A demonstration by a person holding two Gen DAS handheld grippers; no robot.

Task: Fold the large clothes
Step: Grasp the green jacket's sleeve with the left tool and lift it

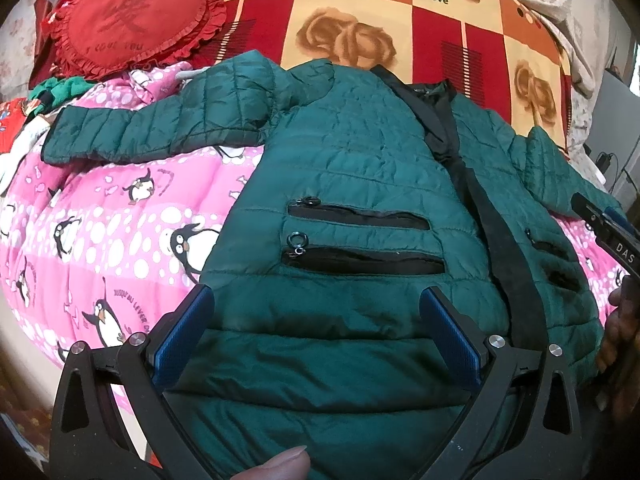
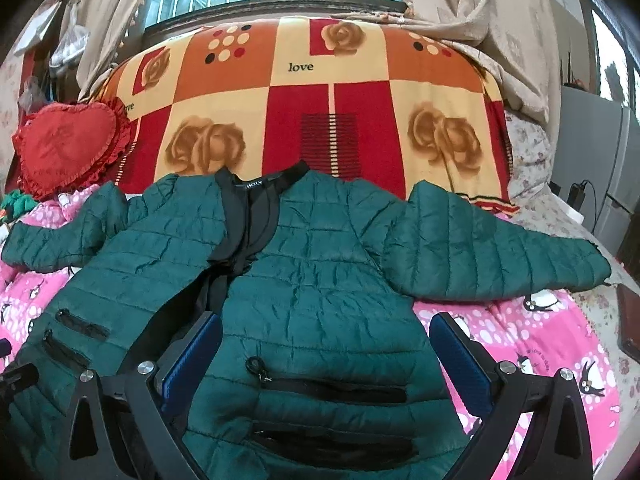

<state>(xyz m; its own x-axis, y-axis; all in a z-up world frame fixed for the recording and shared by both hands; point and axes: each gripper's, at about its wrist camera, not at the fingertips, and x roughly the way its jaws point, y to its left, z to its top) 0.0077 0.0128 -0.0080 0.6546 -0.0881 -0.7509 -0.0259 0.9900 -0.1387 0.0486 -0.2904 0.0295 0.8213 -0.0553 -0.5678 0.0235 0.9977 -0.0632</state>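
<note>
A dark green quilted jacket (image 1: 360, 160) lies front-up and spread flat on the bed, with black trim down its front and zip pockets on each side. It also shows in the right wrist view (image 2: 320, 272), both sleeves stretched out sideways. My left gripper (image 1: 316, 308) is open and empty, hovering over the jacket's lower left panel below the two pockets. My right gripper (image 2: 326, 336) is open and empty over the lower right panel, above its pockets. The right gripper's tip (image 1: 608, 232) shows at the right edge of the left wrist view.
A pink penguin-print quilt (image 1: 100, 220) covers the bed under the jacket. A red, orange and cream rose blanket (image 2: 320, 100) lies beyond the collar. A red heart-shaped pillow (image 2: 64, 144) sits at the far left. Curtains and a window are behind.
</note>
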